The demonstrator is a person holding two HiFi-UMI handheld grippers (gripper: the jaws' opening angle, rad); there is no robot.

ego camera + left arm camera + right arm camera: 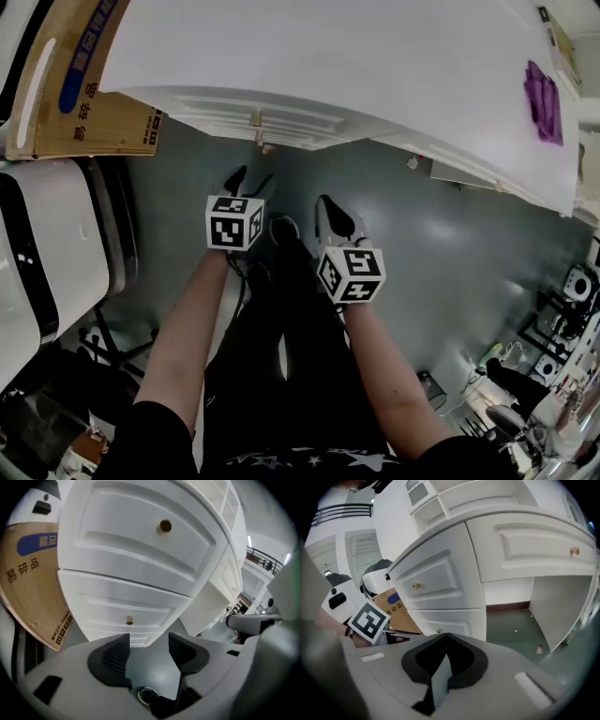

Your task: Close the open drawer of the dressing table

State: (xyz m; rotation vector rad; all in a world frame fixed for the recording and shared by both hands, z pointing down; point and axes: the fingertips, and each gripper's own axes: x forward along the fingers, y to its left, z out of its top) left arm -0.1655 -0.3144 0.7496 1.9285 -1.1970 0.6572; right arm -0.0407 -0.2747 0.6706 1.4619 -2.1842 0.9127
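Looking steeply down in the head view, I saw the white dressing table with its drawer fronts tucked just under the top's near edge. A purple cloth-like thing lay far right on the top. The left gripper and right gripper hung side by side above the grey-green floor, both short of the drawers. A brown cardboard box leaned at the left.

In the left gripper view the fingers stood wide apart with only floor between them. Ahead and clear of them was the lower white drawer with its small brass knob, under an upper white drawer.

In the right gripper view the fingers were pressed together, holding nothing. Both stacked drawers looked flush with the cabinet there, with the cardboard box beside them.
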